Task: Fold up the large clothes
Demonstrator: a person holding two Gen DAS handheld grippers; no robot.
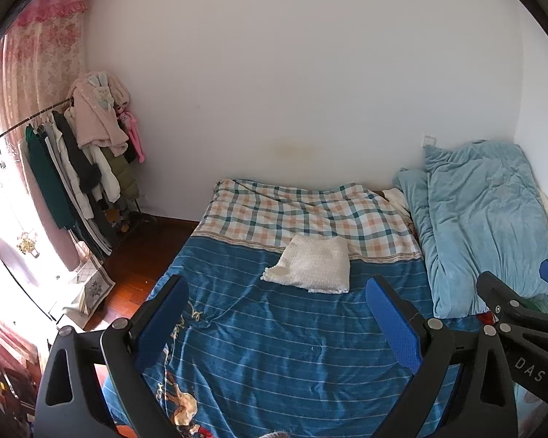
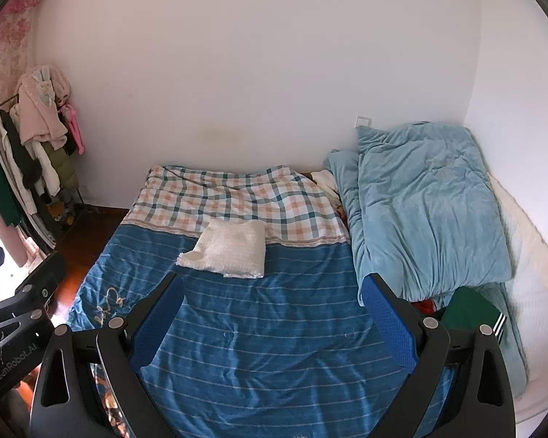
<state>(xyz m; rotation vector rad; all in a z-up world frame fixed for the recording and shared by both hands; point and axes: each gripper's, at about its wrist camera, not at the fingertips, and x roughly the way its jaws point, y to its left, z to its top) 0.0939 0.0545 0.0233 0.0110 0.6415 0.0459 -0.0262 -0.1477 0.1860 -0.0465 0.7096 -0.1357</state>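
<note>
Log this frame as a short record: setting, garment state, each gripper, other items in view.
setting: bed with blue striped cover, bedroom
garment: white fluffy garment, folded, lying mid-bed
left gripper: open, empty, above the bed
right gripper: open, empty, above the bed
bedding: light blue quilt along the right side
background: clothes rack by the curtain

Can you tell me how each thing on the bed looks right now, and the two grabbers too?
White garment: folded, lying flat on the bed.
Light blue quilt: rumpled, bunched along the wall side.
Green garment: folded, partly tucked under the quilt.
Bed cover: spread out, slightly wrinkled.
Clothes on the rack: hanging.
Left gripper: open, empty.
Right gripper: open, empty.
</note>
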